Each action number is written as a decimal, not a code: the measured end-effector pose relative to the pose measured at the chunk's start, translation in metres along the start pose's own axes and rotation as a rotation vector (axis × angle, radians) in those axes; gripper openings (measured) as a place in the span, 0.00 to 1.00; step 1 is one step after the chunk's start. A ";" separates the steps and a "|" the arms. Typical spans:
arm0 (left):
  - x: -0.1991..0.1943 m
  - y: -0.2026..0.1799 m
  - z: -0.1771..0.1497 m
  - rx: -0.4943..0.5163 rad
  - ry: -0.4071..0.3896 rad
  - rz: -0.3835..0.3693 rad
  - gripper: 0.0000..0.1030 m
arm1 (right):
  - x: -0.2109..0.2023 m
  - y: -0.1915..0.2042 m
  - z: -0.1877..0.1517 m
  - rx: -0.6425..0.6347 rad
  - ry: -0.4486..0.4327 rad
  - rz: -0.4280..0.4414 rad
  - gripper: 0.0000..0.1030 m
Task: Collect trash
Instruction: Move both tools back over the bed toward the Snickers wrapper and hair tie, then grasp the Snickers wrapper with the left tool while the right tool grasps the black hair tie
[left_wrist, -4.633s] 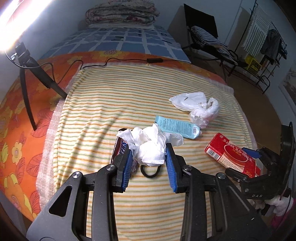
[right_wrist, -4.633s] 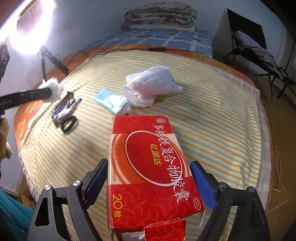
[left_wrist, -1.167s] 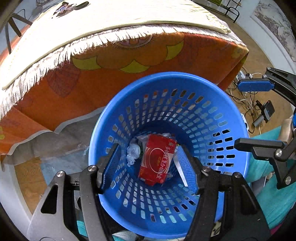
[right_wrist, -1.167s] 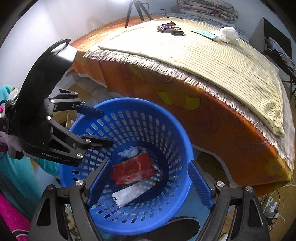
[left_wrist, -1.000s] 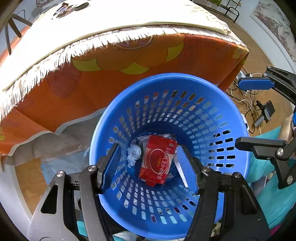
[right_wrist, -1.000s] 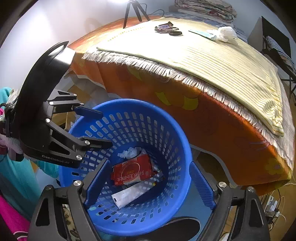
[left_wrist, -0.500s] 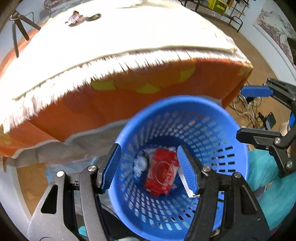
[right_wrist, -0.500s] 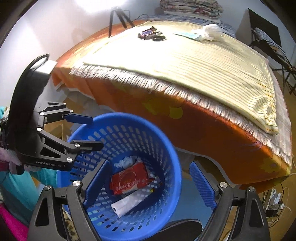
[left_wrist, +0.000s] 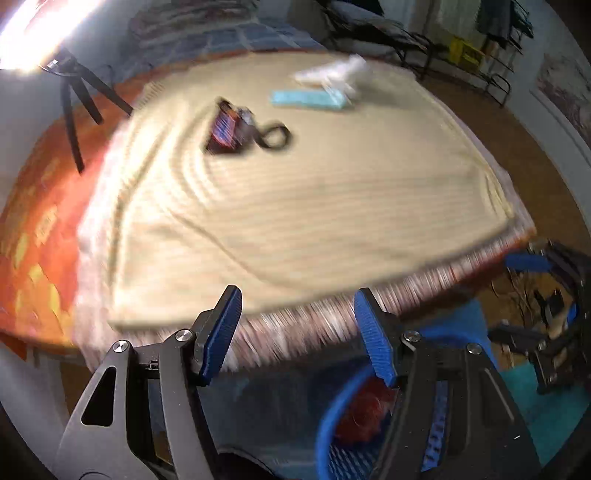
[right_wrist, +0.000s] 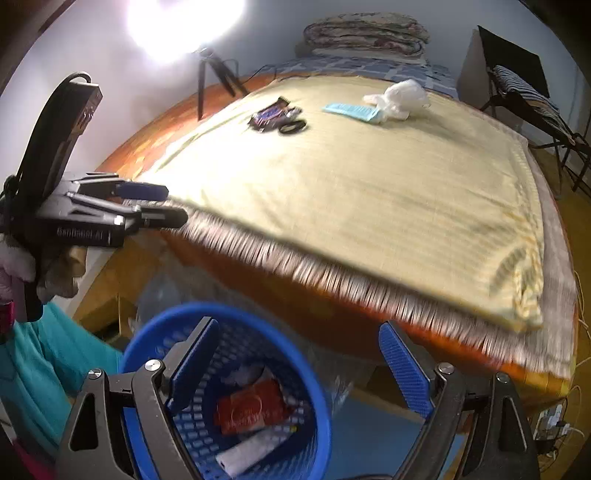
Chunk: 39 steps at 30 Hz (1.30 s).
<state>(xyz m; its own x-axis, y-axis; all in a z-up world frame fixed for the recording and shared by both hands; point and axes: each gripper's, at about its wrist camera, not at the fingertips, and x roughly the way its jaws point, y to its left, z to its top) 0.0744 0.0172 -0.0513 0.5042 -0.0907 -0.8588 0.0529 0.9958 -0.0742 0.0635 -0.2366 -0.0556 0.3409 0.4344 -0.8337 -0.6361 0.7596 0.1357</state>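
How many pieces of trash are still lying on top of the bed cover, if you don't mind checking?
4: a dark snack wrapper with a black ring touching it, then a light blue packet and a white plastic bag farther right. Smaller bits may be lost to blur.

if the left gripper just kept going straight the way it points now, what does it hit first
Probably the fringed edge of the striped blanket on the bed. The open left hand-held gripper aims at that near edge, with nothing between its fingers. The snack wrapper lies well beyond. Blur makes depth uncertain.
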 end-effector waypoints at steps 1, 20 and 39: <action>0.001 0.005 0.007 -0.008 -0.007 0.003 0.63 | 0.001 -0.002 0.009 0.010 -0.004 -0.001 0.87; 0.057 0.084 0.112 -0.212 -0.017 -0.009 0.39 | 0.078 -0.004 0.138 -0.023 -0.009 0.070 0.62; 0.114 0.109 0.156 -0.313 0.030 -0.128 0.22 | 0.143 0.013 0.194 -0.080 0.006 0.071 0.52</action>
<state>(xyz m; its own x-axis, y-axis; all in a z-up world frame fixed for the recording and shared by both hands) 0.2719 0.1139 -0.0779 0.4846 -0.2200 -0.8466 -0.1555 0.9308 -0.3309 0.2379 -0.0705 -0.0697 0.2890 0.4823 -0.8269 -0.7119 0.6858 0.1512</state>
